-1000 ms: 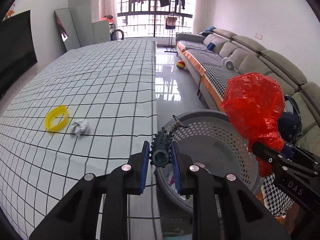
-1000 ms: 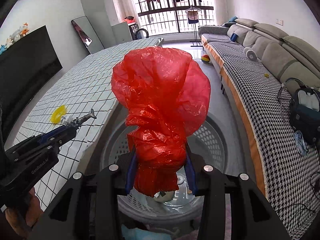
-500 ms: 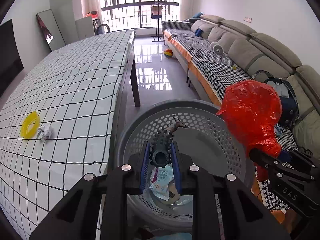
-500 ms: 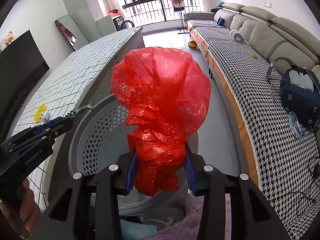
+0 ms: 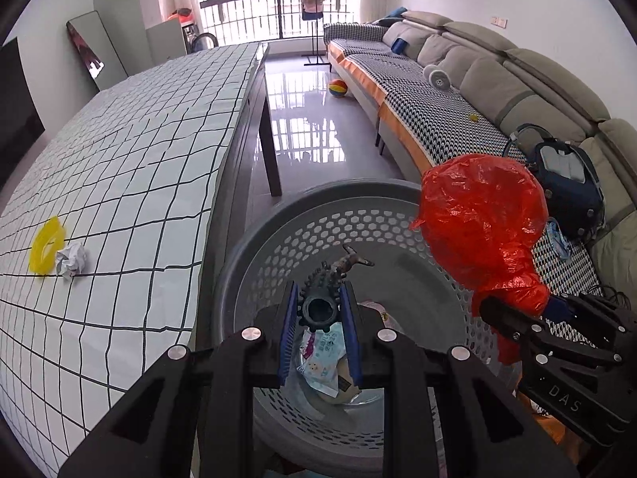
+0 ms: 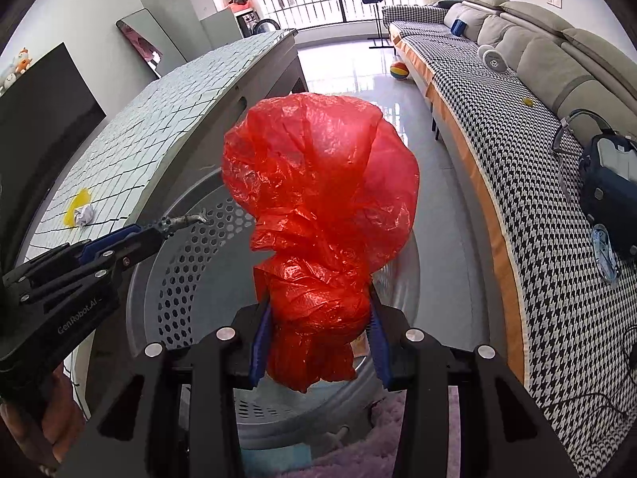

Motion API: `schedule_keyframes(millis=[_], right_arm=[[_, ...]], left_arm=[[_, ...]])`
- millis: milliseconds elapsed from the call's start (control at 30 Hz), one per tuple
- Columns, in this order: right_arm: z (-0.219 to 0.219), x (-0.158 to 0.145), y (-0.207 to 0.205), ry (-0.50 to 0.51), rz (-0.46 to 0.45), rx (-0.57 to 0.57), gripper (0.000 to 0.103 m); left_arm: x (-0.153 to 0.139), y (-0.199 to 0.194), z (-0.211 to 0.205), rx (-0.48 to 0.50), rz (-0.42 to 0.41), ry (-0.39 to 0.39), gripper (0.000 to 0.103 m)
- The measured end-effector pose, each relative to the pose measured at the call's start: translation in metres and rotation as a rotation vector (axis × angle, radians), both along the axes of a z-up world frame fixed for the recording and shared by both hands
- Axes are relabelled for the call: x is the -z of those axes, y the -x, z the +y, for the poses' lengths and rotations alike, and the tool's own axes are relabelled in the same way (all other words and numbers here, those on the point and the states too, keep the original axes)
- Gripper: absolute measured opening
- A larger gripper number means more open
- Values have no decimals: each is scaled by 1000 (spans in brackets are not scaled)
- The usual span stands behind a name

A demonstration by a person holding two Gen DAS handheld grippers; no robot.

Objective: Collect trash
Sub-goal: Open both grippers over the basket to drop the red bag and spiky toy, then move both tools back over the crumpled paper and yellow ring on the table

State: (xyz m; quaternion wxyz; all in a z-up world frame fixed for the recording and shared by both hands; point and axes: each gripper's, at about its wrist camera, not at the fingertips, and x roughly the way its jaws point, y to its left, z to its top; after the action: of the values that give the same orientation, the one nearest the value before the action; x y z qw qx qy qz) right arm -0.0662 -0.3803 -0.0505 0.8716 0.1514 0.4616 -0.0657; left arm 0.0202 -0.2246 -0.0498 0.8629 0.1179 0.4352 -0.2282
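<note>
My left gripper [image 5: 319, 310] is shut on a dark spiky rubber tube [image 5: 321, 302] with a small hooked end, held over the open grey perforated bin [image 5: 278, 247]. My right gripper [image 6: 318, 318] is shut on a crumpled red plastic bag [image 6: 318, 191], which billows above its blue pads over the same bin [image 6: 175, 255]. From the left wrist the red bag [image 5: 481, 223] hangs at the bin's right rim. Wrappers [image 5: 322, 354] lie in the bin's bottom. A crumpled white paper ball [image 5: 71, 259] and a yellow ring [image 5: 47, 243] rest on the checked table [image 5: 139, 159].
The long table with its grid cloth runs along the bin's left side. A grey sofa [image 5: 497, 79] with a houndstooth cover stands to the right, with a dark blue bag [image 5: 565, 183] on it. A coloured ball [image 5: 337, 88] lies on the glossy floor.
Both grippers have moved off the table's edge and down over the bin, still holding the spiky tube and the red bag. The bin's inside now shows under the left gripper.
</note>
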Motion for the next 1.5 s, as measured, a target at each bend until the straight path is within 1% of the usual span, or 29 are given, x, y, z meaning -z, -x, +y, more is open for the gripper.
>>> schedule_keyframes(millis=[67,167,233,267,300,333,433,500,567,667,833,933,967,1133,1200,1267,1500], right_arm=[[2,1,-2,12,3,-5,41],[5,1,-3,25,-5,-10,45],[6,-1,-3,32,-11,-13,53],[7,-2,-3,35,-16,-14,62],[7,-3,-2,36,-23,-14,65],[7,-4,-1,37,-29,-12,65],[7,-6,0,38,-34,-8,65],[8,-5,1,37,-31,-8,65],[9,-6,1,33,-29,-6,65],[10,-5,3,26,-32,-2,65],[12,-6,7,30,-41,-1,65],[12,-7,9,29,-48,0,67],[12,-8,10,29,-52,2,69],[14,-11,13,29,-64,6,70],[17,-12,14,37,-67,2,73],[20,-14,14,46,-72,-1,74],[31,-25,15,77,-90,-16,75]], left_arm=[[1,-1,0,-3,3,0,22],[1,-3,1,-10,4,1,22],[1,-2,2,-12,2,1,23],[1,-2,2,-12,1,2,26],[1,-2,2,-14,1,2,27],[1,-2,3,-16,1,3,31],[0,-2,6,-23,1,8,34],[-1,-1,8,-29,0,13,38],[-2,-1,10,-36,-3,18,47],[-3,1,14,-43,-11,22,54],[-5,3,18,-51,-20,25,60],[-7,4,21,-60,-24,39,72],[-8,4,22,-62,-27,45,73],[-13,5,28,-81,-42,53,79],[-15,6,32,-90,-50,55,80],[-18,7,35,-104,-63,57,85],[-28,10,50,-139,-97,71,88]])
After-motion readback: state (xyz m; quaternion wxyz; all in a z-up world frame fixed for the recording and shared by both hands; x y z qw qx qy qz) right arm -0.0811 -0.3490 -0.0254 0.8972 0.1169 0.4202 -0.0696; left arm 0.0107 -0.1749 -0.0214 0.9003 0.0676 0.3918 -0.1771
